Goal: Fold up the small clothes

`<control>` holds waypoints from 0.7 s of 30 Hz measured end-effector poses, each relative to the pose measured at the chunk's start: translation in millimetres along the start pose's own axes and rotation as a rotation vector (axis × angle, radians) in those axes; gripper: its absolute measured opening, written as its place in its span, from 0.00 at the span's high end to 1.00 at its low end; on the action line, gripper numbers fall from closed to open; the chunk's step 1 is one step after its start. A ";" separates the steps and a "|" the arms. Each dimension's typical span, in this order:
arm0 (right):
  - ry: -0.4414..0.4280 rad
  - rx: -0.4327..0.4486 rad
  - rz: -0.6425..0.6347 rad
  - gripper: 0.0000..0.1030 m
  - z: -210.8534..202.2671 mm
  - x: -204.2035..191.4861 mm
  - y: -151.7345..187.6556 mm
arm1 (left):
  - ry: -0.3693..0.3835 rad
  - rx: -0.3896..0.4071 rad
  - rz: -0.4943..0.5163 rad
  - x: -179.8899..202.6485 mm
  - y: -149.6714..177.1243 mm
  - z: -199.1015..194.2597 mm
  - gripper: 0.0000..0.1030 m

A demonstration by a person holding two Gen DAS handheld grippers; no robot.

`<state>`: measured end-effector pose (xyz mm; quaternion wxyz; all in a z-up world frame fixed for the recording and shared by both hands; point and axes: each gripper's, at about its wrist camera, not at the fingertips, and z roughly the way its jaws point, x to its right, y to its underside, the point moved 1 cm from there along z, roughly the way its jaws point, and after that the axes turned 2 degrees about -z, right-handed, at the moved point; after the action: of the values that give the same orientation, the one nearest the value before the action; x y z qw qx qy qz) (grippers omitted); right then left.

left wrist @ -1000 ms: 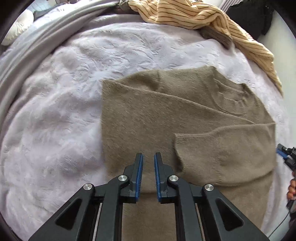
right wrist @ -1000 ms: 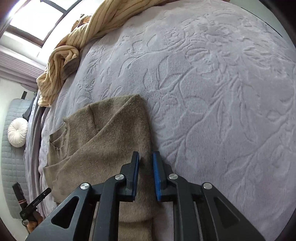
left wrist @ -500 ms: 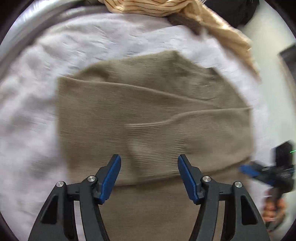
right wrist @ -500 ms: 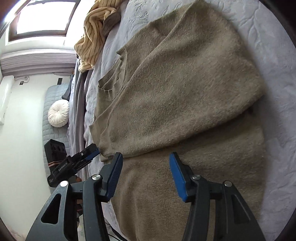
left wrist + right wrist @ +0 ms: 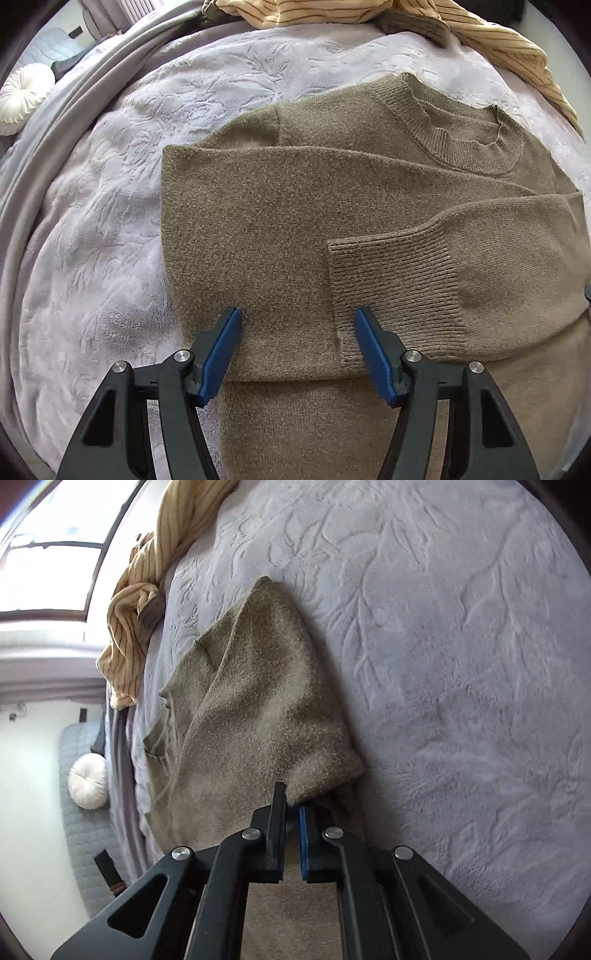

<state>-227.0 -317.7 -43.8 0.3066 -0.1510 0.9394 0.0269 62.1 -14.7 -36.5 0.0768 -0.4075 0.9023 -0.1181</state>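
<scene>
Sweater point(image 5: 295, 229) lies on the bed point(image 5: 110, 221), sleeves folded in. Right tool point(image 5: 291, 805) pinches its edge; left tool point(image 5: 297, 345) hovers spread. Next move likely requires a left-side grip before folding.

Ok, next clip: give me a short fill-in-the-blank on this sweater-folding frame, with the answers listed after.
1. The left gripper hovers over the brown sweater with its jaws ____.
2. The right gripper is shut on a fold of the ____.
3. The sweater's ribbed cuff lies folded across its ____.
4. The crumpled garment beyond the sweater is yellow with dark ____.

Answers: open; sweater; body; stripes
</scene>
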 end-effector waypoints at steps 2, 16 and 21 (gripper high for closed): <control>0.045 -0.022 -0.014 0.94 2.6 7.2 3.3 | -0.023 0.000 0.007 0.3 1.2 -0.8 0.36; 0.062 -0.007 -0.318 0.89 -5.0 -65.0 17.5 | 0.017 -0.006 -0.030 10.1 5.4 -13.9 0.41; 0.172 -0.099 -0.344 0.93 42.8 -56.4 26.9 | 0.009 0.010 -0.047 8.5 16.5 -4.3 0.40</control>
<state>-167.5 -270.9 -46.6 0.2175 -0.3258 0.9200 0.0075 43.7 -9.9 -37.4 0.0717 -0.4279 0.8921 -0.1263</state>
